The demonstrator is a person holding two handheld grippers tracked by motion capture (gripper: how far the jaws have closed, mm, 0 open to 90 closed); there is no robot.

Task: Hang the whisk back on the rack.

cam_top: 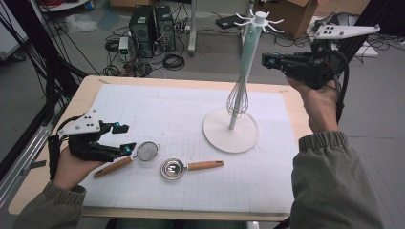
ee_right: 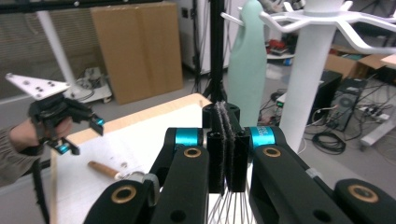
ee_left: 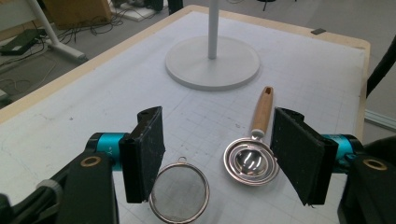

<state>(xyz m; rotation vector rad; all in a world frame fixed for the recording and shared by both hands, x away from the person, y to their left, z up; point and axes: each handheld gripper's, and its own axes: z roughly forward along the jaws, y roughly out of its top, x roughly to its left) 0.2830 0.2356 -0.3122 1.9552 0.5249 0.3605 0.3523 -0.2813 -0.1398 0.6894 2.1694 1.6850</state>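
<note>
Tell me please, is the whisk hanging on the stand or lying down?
Hanging: the whisk dangles from the stand, wires downward.

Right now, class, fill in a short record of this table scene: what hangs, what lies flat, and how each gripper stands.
stand: white rack with hooks at its top, upright on the mat
hanging: whisk, mint handle up, wires down
lying flat: strainer and spoon, both wooden-handled, side by side
left gripper: jaws apart, low over the strainer, nothing gripped
right gripper: jaws together, empty, raised beside the whisk handle
mat: white grid sheet on a wooden table
</note>
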